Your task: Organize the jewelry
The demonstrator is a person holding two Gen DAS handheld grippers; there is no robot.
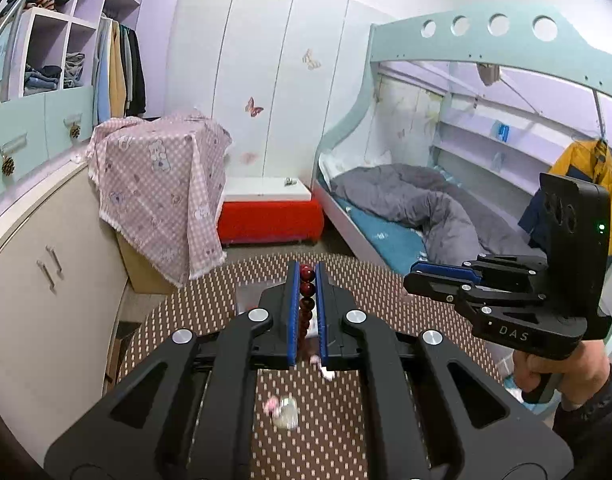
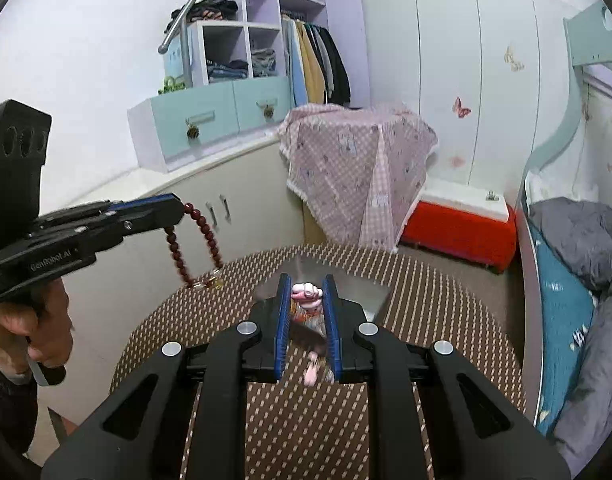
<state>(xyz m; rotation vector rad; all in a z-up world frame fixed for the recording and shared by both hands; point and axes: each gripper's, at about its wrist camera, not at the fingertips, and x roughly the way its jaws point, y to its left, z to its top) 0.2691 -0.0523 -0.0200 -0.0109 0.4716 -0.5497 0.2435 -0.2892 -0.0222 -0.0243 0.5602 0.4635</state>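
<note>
My left gripper (image 1: 307,276) is shut on a dark red bead bracelet (image 1: 306,290) and holds it above the round table (image 1: 210,296). In the right wrist view the bracelet (image 2: 194,248) hangs in a loop from the left gripper (image 2: 178,204), with a gold charm at its bottom. My right gripper (image 2: 307,284) is shut on a pink bead piece (image 2: 306,292); what hangs below it is blurred. In the left wrist view the right gripper (image 1: 415,274) is at the right, above the table's edge, and its contents are hidden.
A small clear and pink item (image 1: 284,410) lies on the brown dotted tablecloth. A shiny grey box (image 2: 345,280) sits at the table's far side. A cupboard (image 1: 46,264), a cloth-covered stand (image 1: 162,184), a red bench (image 1: 270,216) and a bunk bed (image 1: 425,200) surround the table.
</note>
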